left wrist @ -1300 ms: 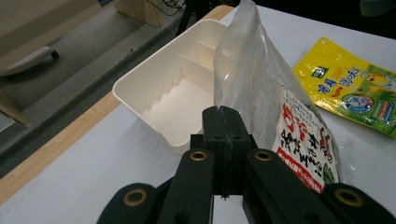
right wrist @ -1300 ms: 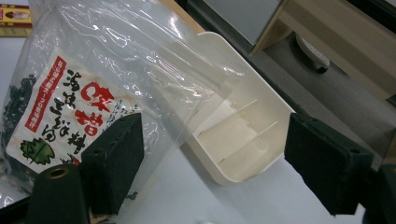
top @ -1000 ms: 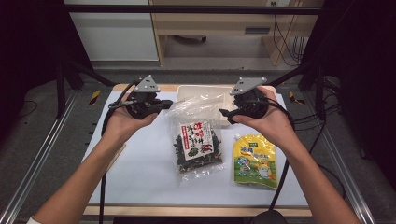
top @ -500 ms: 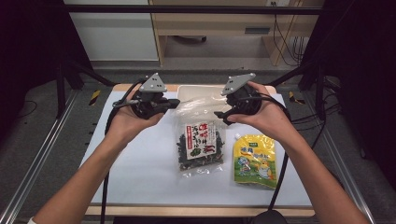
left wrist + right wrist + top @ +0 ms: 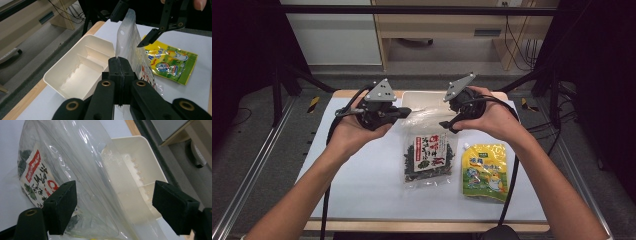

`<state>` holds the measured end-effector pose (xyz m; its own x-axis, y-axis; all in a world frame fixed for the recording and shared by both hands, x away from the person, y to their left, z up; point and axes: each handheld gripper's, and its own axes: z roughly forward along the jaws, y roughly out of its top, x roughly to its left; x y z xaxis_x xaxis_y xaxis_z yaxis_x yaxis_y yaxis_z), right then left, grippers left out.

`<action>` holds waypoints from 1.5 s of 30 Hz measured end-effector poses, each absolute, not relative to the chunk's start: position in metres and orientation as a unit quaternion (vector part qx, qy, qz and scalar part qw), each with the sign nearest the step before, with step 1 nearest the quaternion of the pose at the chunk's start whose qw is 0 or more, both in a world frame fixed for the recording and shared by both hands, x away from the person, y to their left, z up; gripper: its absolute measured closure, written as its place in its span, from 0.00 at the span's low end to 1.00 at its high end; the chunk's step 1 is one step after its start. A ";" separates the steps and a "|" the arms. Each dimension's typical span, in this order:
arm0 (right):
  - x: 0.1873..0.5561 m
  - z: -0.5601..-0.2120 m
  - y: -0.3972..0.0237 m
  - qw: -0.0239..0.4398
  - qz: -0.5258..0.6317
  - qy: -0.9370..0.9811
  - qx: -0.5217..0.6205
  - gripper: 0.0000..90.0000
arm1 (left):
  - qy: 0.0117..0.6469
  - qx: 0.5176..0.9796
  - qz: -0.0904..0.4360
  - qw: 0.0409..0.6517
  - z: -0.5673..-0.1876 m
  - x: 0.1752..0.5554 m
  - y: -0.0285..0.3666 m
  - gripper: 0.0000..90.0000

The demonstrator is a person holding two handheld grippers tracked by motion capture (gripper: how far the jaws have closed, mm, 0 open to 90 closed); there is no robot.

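The left gripper (image 5: 404,112) is clamped tight on the clear top edge of the dried seaweed bag (image 5: 428,156), its two black jaws pressed together with the film pinched between them, as the left gripper view shows (image 5: 120,75). The bag's upper part is lifted off the white table (image 5: 362,190), while its dark, filled lower part with the red-and-white label appears to rest on the surface near the middle. The right gripper (image 5: 447,125) stands wide open; its jaws have just been opening, and in the right gripper view the clear film (image 5: 100,182) lies between the pads (image 5: 62,202) without being pressed.

Just beyond the bag, at the far edge of the table, sits a white divided tray (image 5: 422,100). A yellow-green snack pouch (image 5: 484,171) lies flat to the right of the seaweed bag, just beside it.

The risk from here, as I judge it, is the single hold on thin, slippery film: the weight of the seaweed hangs from one narrow pinch, so the bag may slide out or swing and twist. If the right jaws close on a fold or too near the edge, the film could crumple or slip free. A swinging bag might also nudge the pouch or catch the tray's near rim.
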<state>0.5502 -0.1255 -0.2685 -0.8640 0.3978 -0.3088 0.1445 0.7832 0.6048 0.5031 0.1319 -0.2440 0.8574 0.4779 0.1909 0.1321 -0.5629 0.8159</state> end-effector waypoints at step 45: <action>0.544 -0.190 -0.149 0.153 0.353 0.884 0.265 0.96 | 0.348 0.814 0.209 0.415 -0.402 0.471 0.226 0.09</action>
